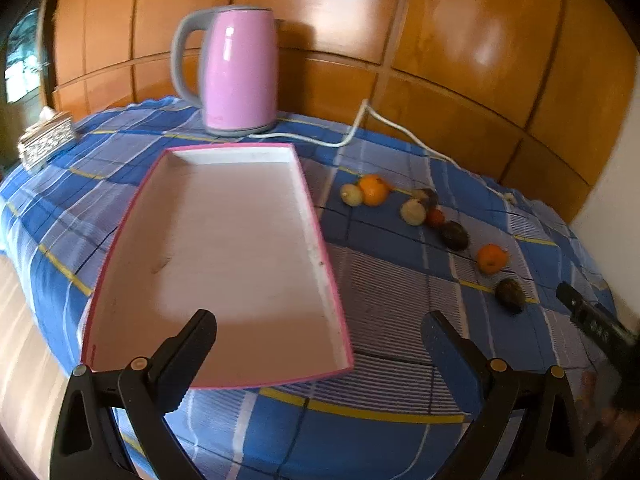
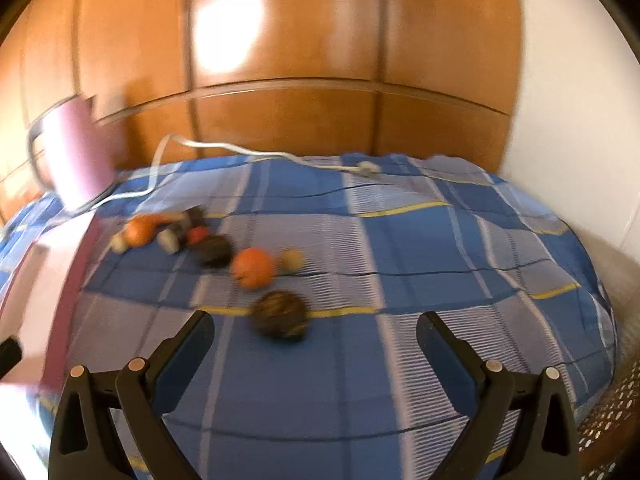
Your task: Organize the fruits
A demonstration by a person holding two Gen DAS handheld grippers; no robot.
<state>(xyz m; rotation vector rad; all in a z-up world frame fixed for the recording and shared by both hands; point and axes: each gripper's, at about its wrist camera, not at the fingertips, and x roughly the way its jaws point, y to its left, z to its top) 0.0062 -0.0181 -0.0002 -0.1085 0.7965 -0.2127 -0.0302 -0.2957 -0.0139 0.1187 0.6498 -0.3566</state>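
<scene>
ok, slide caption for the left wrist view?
Open left hand-held gripper above empty pink tray; fruits scattered on checked cloth.

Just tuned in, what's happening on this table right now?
Fruit sorting has barely begun. The pink tray holds nothing, and the fruits, including an orange and a dark fruit, lie loose on the blue checked cloth beside it. The left gripper hovers open at the tray's near end; the right gripper hangs open near the dark fruit.

Ahead of your tongs, glossy orange-brown wooden panelling (image 1: 440, 32) fills the background, carrying bright window reflections. To their right stands a white wall (image 2: 576, 80). Beneath them a blue plaid cloth (image 2: 400, 240) covers the table. At far left, pale flooring (image 1: 24, 340) shows.
</scene>
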